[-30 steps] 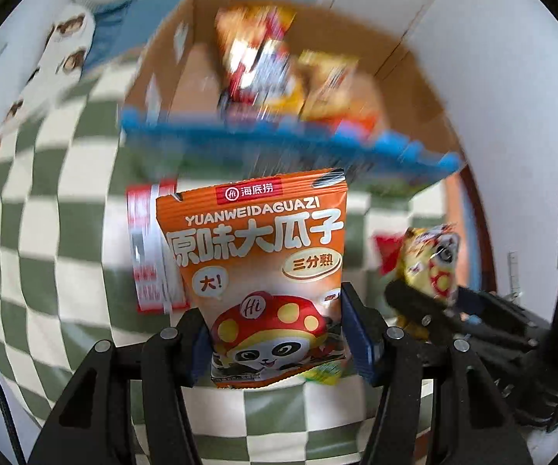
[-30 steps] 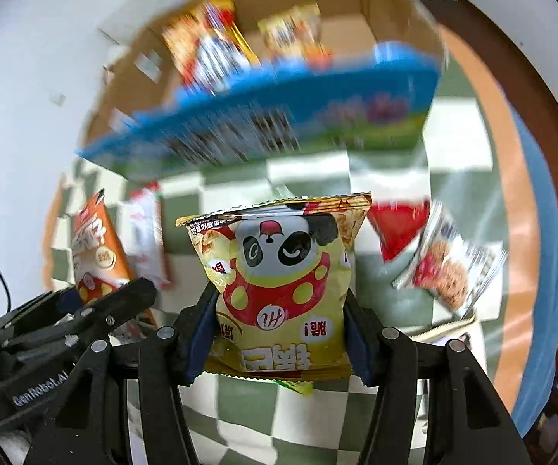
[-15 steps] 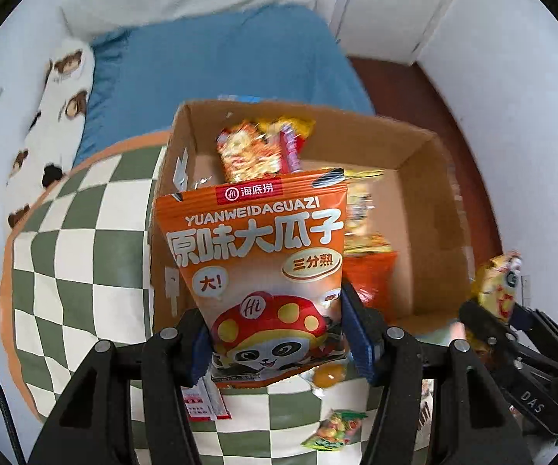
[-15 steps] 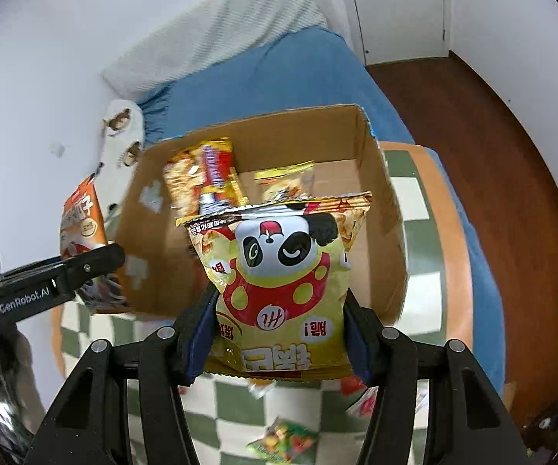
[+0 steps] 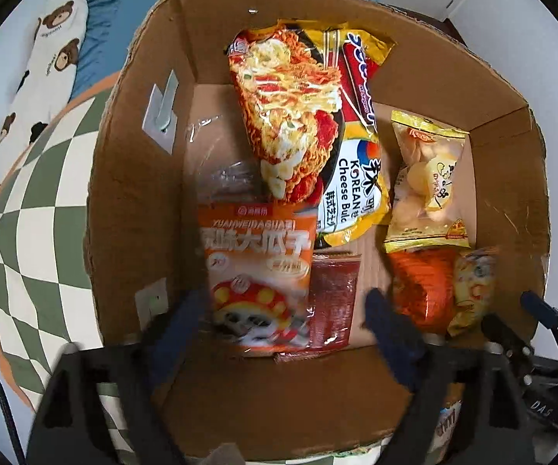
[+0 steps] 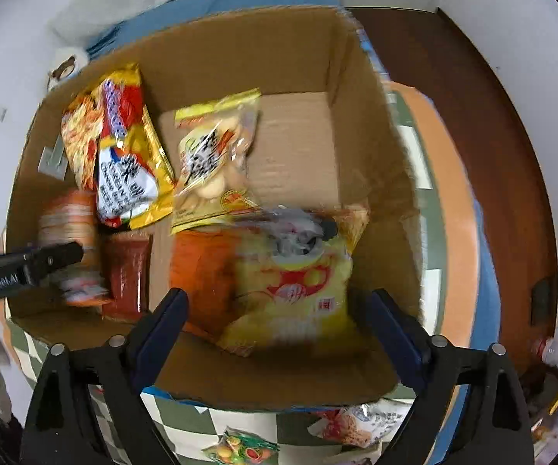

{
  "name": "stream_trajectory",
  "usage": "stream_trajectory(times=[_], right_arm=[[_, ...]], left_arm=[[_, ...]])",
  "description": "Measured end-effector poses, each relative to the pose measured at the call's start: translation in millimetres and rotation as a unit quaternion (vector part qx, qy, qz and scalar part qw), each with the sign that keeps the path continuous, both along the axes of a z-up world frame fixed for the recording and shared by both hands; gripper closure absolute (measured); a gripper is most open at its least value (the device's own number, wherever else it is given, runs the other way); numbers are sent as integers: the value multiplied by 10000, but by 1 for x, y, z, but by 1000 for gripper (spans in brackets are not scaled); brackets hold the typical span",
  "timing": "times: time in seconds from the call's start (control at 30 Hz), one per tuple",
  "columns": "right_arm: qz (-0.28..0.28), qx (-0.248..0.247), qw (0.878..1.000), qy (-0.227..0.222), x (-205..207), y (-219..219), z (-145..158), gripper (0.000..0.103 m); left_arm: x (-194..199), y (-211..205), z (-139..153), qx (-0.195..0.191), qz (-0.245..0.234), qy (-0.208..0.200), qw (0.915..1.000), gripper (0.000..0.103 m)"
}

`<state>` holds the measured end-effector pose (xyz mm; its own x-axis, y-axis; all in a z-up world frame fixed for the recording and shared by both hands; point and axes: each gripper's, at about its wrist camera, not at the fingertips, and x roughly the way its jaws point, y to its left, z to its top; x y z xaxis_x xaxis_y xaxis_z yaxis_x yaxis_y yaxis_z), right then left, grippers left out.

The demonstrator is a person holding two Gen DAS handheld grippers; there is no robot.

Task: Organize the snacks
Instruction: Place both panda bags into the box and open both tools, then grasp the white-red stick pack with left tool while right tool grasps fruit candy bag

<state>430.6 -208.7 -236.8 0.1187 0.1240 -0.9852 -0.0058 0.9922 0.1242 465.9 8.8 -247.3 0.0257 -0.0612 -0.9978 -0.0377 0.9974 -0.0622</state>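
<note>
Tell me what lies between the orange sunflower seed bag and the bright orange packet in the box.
A dark red packet and bare cardboard floor, clearest in the left wrist view.

Left gripper & right gripper fingers spread wide

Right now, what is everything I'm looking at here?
Cardboard box: one, brown, on the checked table.
Sunflower seed packet: one, orange, in the box, between the left tool's open fingers.
Panda packet: one, yellow, in the box, ahead of the right tool.
Noodle packet: one, yellow and red, against the box's far wall.
Biscuit bag: one, yellow, in the box.
Tablecloth: one, green and white checks.
Left tool: black, open.
Right tool: black, open.
</note>
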Motion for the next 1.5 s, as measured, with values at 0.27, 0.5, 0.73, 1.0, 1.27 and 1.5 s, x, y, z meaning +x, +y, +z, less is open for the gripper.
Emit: stream_trajectory(times=[0.27, 0.5, 0.73, 1.0, 1.27, 1.5], right_arm=[[-66, -36, 9999, -72, -2, 1, -3, 6], [-105, -122, 9984, -539, -14, 3, 24, 6], [-22, -236, 9944, -1031, -41, 6, 59, 6], [-10, -240, 9858, -1663, -76, 12, 103, 6], [-42, -129, 9770, -2129, -109, 11, 148, 6], [-227, 230, 9780, -2060, -142, 0, 153, 6]], left_arm=[[-15, -10, 6, 63, 7, -251, 9997, 10], [-45, -23, 33, 294, 21, -947, 9951, 10], [-76, -19, 63, 374, 28, -1476, 9883, 10], [-110, -24, 110, 407, 6, -2137, 9761, 10], [-141, -31, 150, 375, 42, -2510, 9672, 10], [-177, -21, 145, 323, 300, -2382, 9702, 10]])
